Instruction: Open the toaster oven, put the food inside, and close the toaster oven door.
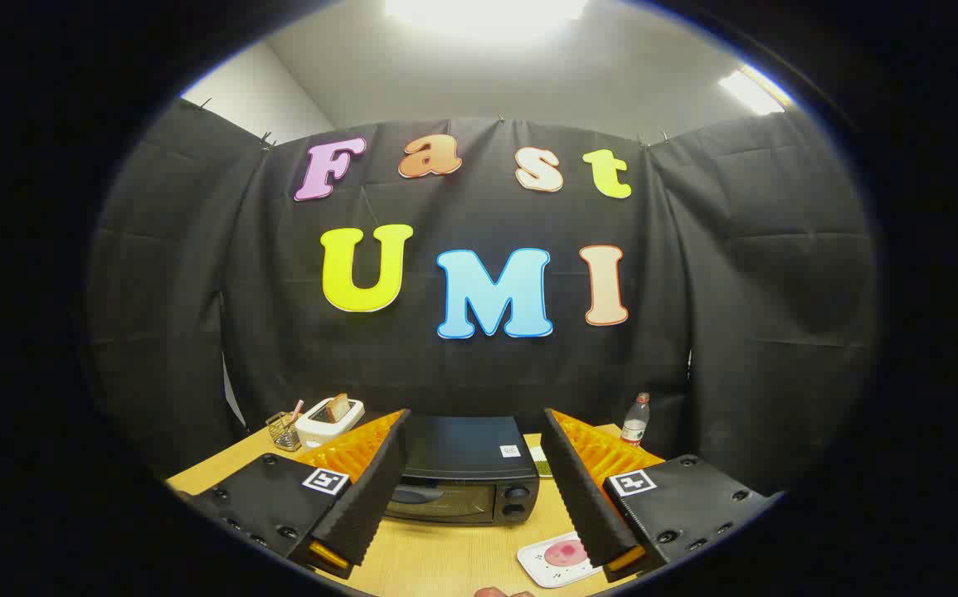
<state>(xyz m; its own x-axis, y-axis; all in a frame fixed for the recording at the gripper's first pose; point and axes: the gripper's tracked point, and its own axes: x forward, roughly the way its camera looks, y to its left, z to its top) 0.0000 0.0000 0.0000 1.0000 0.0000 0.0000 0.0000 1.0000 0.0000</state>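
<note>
Now your gripper (474,489) hovers with jaws wide and empty, framing the closed black metal toaster oven (464,468) so you can reach its door, while the pink food on its white tray (560,560) waits near the right finger.

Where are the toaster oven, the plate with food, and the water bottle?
toaster oven (466,485), gripper view, on its closed glass door.
plate (538,560), gripper view, on its bare white rim.
water bottle (634,423), gripper view, on its label.
</note>
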